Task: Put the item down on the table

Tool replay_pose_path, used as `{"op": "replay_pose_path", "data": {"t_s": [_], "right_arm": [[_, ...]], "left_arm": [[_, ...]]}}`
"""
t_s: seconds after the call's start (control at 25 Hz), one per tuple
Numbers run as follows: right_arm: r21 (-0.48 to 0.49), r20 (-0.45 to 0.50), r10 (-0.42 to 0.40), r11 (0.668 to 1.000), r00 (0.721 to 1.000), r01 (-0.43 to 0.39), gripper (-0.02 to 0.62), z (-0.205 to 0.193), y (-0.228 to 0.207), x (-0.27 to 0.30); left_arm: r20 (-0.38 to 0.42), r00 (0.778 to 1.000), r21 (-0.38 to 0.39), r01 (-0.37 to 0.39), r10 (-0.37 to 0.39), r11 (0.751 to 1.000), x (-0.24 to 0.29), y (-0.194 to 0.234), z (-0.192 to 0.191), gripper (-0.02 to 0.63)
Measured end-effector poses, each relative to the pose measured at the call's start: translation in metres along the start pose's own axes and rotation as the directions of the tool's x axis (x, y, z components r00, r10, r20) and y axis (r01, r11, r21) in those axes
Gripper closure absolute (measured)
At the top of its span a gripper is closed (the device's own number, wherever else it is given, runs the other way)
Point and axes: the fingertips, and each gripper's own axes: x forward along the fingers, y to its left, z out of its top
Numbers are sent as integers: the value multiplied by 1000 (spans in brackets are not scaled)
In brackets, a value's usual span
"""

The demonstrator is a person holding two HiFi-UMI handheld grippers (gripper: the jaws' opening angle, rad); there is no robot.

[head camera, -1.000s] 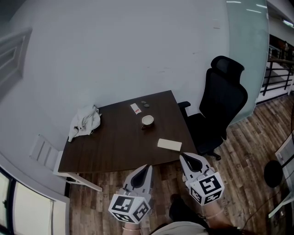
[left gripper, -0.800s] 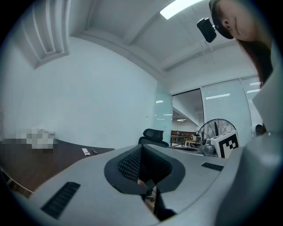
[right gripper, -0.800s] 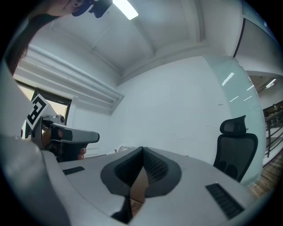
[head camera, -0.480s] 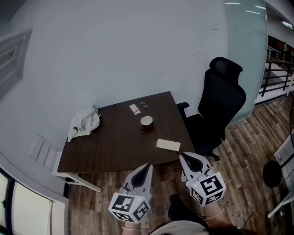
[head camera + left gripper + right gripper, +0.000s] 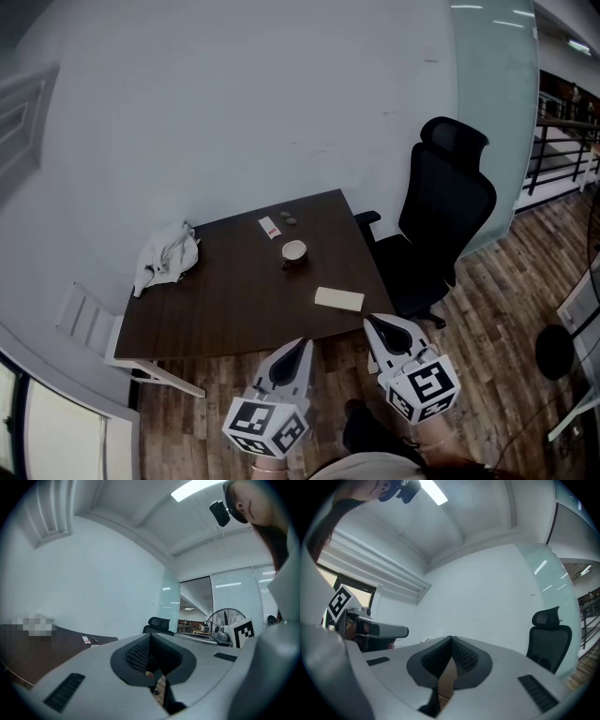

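The wooden floor [image 5: 487, 281] ran all around the dark brown counter [image 5: 234, 291]. The counter stood with its far side against the pale wall. A black office chair [image 5: 445, 220] stood at the counter's right end. A white slatted thing [image 5: 89, 323] leaned by the counter's left end.

The left tongs [image 5: 302, 343] were up in the air just off the counter's near edge, and the right tongs [image 5: 370, 322] were just off its near right corner. Both pairs were clenched tight, tip to tip, and neither had anything in it.

A crumpled white cloth [image 5: 167, 258] lay on the counter's far left corner. A flat pale pad [image 5: 338, 299] lay on the counter near its near right corner, closest to the right tongs but not touching them. I could not tell for sure that this was the item to put down. A small cup [image 5: 293, 251] stood near the middle of the counter. A little white card [image 5: 270, 227] with a red mark lay by the counter's far edge. Two tiny dark bits [image 5: 292, 220] lay just beside it.
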Motion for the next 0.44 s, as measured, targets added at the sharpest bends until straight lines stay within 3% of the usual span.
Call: {"op": "replay_pose_path", "data": {"t_s": [0.44], "right_arm": [[29,-34,-39,999,999,40,586,-11,-7,8]], "left_arm": [[-8,1000,-18,23,-23,1000,8,9,-7,589]]}}
